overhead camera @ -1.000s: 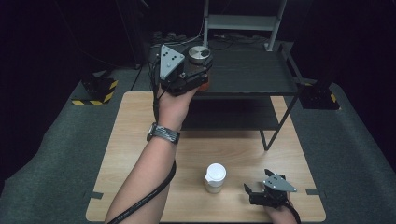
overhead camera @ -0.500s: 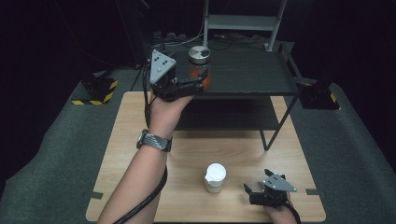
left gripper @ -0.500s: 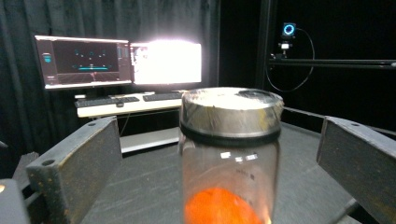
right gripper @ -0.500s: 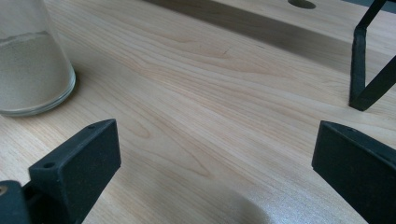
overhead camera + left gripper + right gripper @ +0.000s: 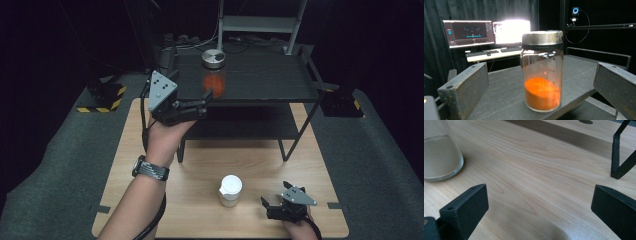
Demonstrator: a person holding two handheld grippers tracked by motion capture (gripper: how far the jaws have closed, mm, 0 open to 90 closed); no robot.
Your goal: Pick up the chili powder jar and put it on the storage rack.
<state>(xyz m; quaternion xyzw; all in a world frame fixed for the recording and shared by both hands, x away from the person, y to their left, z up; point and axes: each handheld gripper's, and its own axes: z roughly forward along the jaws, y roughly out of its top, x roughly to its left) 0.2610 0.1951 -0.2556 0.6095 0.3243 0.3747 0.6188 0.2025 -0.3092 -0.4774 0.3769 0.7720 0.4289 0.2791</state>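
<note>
A glass jar (image 5: 214, 75) with a metal lid and orange powder inside stands upright near the front edge of the black rack's top shelf (image 5: 265, 80). My left gripper (image 5: 206, 100) hovers just left of and in front of it. Its jaws have just been opening and now stand wide, with nothing between them. In the left gripper view the jar (image 5: 542, 75) stands free beyond the two fingers (image 5: 464, 92). My right gripper (image 5: 266, 207) rests open on the wooden table (image 5: 200, 165), pointing at a white-lidded jar (image 5: 230, 190) of pale powder (image 5: 439, 157).
The rack's lower shelf (image 5: 240, 125) and thin legs (image 5: 621, 165) stand over the table's far half. A yellow-and-black striped block (image 5: 107, 97) sits on the floor at left and a dark block (image 5: 342, 102) at right. Monitors and a keyboard (image 5: 486, 52) lie beyond the rack.
My left gripper was around the orange jar on the shelf; it has let go and drawn back to the left and nearer. The jar stays standing. The right gripper has not moved.
</note>
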